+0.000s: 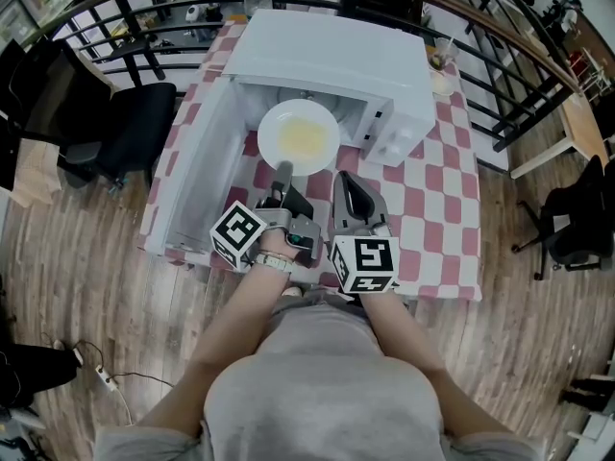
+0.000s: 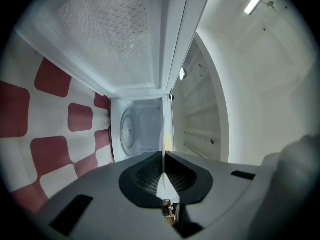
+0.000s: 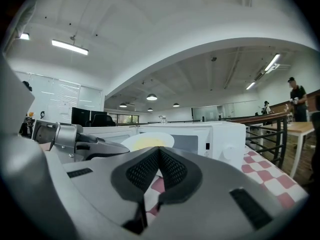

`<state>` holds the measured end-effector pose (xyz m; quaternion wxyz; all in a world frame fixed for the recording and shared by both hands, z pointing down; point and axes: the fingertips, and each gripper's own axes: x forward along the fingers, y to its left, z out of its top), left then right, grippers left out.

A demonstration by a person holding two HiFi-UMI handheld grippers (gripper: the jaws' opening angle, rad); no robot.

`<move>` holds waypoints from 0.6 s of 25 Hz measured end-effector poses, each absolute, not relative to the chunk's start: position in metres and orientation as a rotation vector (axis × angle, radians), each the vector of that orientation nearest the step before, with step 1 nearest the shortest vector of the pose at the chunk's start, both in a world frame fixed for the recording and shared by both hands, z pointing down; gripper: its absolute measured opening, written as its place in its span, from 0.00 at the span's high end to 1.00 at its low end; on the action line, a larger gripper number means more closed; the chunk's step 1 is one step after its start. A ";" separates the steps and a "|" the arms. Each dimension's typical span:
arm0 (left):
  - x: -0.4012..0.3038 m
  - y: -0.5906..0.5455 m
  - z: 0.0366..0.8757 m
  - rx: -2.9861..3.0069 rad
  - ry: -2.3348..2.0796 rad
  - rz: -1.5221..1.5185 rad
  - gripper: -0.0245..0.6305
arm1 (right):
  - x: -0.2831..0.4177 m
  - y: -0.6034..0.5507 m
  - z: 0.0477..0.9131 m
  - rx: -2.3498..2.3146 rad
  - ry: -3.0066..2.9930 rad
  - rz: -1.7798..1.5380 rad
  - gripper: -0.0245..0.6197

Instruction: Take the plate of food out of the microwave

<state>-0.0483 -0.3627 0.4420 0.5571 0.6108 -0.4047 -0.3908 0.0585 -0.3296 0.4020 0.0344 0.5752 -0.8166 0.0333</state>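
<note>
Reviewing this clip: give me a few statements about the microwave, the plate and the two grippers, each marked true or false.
1. The microwave has its door swung open. True.
2. The left gripper has its jaws clamped on the rim of the plate. True.
3. The right gripper grips the plate too. False: its jaws are together with nothing between them, beside the plate.
4. The plate is bare. False: yellow food lies on it.
5. The tablecloth is plain blue. False: it is checked red and white.
</note>
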 end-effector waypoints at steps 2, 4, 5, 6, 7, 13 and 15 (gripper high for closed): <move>-0.048 -0.362 0.443 1.437 -0.955 -0.922 0.94 | 0.058 -0.329 0.402 1.768 -2.510 0.099 0.92; -0.048 -0.361 0.443 1.433 -0.954 -0.923 0.94 | 0.059 -0.329 0.403 1.769 -2.510 0.100 0.92; -0.049 -0.361 0.443 1.432 -0.954 -0.924 0.94 | 0.059 -0.329 0.403 1.770 -2.510 0.101 0.92; -0.049 -0.361 0.443 1.430 -0.954 -0.924 0.94 | 0.059 -0.329 0.403 1.771 -2.510 0.102 0.92; -0.049 -0.361 0.442 1.429 -0.953 -0.926 0.94 | 0.059 -0.328 0.402 1.772 -2.510 0.102 0.92; -0.050 -0.360 0.438 1.425 -0.956 -0.923 0.94 | 0.057 -0.328 0.400 1.769 -2.513 0.103 0.92; -0.051 -0.360 0.438 1.424 -0.958 -0.919 0.94 | 0.055 -0.329 0.400 1.765 -2.516 0.102 0.92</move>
